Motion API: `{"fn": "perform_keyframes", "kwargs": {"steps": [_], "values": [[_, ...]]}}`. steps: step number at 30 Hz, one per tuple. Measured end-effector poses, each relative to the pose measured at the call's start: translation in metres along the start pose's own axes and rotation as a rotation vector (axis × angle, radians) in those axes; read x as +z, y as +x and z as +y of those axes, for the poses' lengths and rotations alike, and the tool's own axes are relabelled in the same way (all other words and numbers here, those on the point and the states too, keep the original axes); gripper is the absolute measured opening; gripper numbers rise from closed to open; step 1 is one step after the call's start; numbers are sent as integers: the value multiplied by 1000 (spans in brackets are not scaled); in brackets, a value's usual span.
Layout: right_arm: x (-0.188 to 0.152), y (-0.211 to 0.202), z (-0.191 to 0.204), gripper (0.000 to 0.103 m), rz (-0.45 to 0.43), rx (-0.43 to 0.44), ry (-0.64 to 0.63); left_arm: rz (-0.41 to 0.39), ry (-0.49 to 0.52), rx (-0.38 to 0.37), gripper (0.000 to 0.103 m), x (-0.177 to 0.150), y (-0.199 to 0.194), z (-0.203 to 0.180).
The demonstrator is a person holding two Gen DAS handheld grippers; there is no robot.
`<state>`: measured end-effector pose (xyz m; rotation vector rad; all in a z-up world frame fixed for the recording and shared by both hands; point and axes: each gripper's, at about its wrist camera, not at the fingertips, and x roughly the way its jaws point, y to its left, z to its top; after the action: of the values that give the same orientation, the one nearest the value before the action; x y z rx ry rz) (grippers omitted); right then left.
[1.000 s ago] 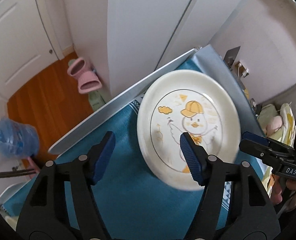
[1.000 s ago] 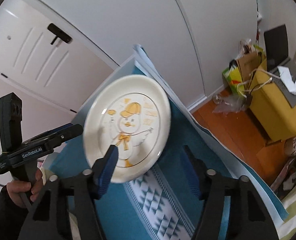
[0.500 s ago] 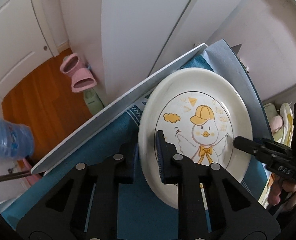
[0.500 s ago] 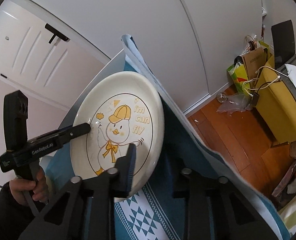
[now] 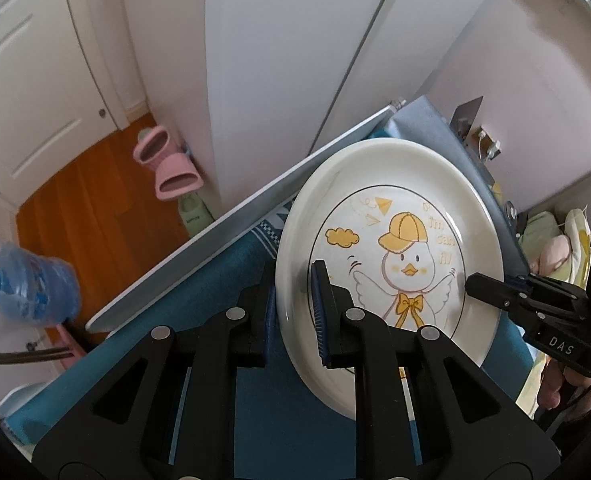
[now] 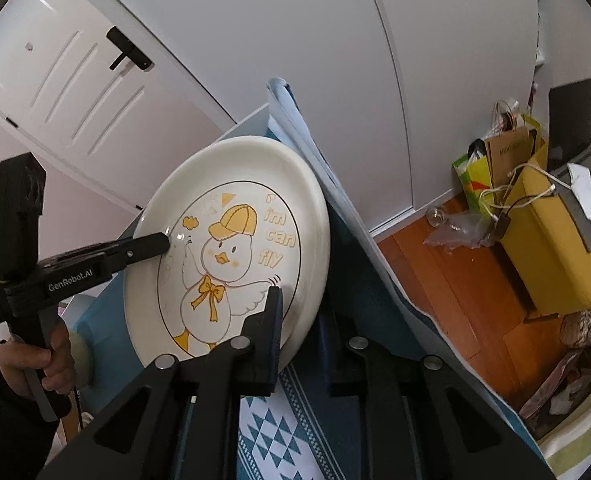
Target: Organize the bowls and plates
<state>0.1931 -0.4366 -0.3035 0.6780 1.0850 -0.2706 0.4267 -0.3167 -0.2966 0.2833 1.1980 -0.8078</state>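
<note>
A white plate (image 5: 395, 184) printed with a yellow-capped duck sits over the blue cloth, and both grippers hold it by opposite rims. My left gripper (image 5: 295, 292) is shut on the plate's left rim, one pad on top and one beneath. My right gripper (image 6: 299, 312) is shut on the right rim of the plate (image 6: 231, 240) in the same way. Each wrist view shows the other tool across the plate: the right gripper (image 5: 473, 284) and the left gripper (image 6: 163, 242), each held by a hand. No bowls are in view.
A blue patterned cloth (image 6: 295, 432) covers the table (image 5: 215, 236), which ends just beyond the plate near white cabinet doors. On the wooden floor are pink slippers (image 5: 167, 168), a blue water jug (image 5: 31, 288), a yellow box (image 6: 555, 248) and paper bags (image 6: 503, 156).
Both grippers, open a second ago on either side of the plate, have closed onto its rims. The plate now fills more of both views.
</note>
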Motion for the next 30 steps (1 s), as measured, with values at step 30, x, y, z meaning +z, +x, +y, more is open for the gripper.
{"fn": "perform_keyframes", "kwargs": {"steps": [30], "values": [[-115,-117,150,15,67,180,-344,-219,-326,154,14,-232,-245,13]]}}
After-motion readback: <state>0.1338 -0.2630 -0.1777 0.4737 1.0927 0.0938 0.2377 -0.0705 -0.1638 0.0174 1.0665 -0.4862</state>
